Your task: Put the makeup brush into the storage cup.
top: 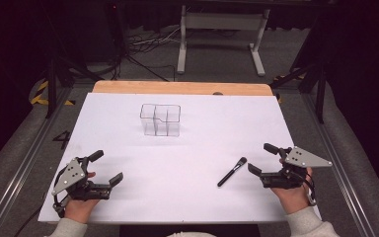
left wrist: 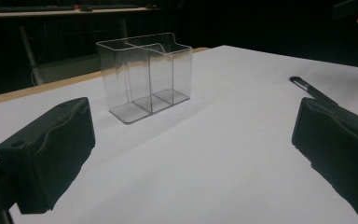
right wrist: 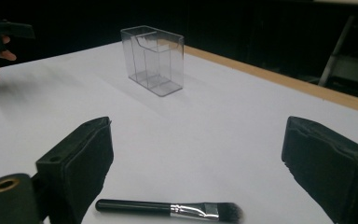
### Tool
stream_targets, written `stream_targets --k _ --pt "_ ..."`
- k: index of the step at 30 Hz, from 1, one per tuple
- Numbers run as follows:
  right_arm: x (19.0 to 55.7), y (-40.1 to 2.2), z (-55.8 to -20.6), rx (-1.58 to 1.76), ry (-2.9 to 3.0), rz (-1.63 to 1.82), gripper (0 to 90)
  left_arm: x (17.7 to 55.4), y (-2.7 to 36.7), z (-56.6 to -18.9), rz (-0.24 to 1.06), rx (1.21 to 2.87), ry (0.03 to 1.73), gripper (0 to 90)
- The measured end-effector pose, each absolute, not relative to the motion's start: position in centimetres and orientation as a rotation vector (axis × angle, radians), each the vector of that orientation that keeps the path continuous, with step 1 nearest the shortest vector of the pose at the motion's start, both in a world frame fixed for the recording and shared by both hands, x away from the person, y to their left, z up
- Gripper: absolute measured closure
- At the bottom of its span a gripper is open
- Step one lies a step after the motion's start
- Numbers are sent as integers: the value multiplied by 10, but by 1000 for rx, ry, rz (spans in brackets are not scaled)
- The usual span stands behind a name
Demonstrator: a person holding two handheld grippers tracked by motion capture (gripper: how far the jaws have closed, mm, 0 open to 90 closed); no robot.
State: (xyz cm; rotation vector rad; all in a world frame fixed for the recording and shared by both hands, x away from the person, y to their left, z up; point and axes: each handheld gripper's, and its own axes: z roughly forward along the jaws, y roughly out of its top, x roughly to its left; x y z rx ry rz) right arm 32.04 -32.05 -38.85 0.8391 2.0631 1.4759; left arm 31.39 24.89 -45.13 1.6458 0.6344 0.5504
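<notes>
A clear plastic organizer with several compartments stands upright and empty at the middle back of the white table; it appears in the left gripper view and the right gripper view too. A black makeup brush lies flat at the front right, its bristle end toward my right gripper. That gripper is open just right of the brush, which lies between and below its jaws. At the front left my left gripper is open with nothing between its jaws; the brush handle shows far off.
The white sheet covers the table, with a wooden strip bare along the far edge. A white metal frame and cables lie on the floor beyond. Dark rails run along both sides.
</notes>
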Motion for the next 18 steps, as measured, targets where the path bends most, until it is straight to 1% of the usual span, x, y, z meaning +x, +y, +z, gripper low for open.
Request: stream_targets --k 7,9,18 --pt "323 -316 -376 946 2107 1396 93 314 247 -451 537 1652 624 0" --pt "324 -313 -369 1012 2125 1351 71 315 247 -452 540 1657 631 0" --pt "331 -304 -355 1193 2213 1215 46 314 245 -450 548 1655 622 0"
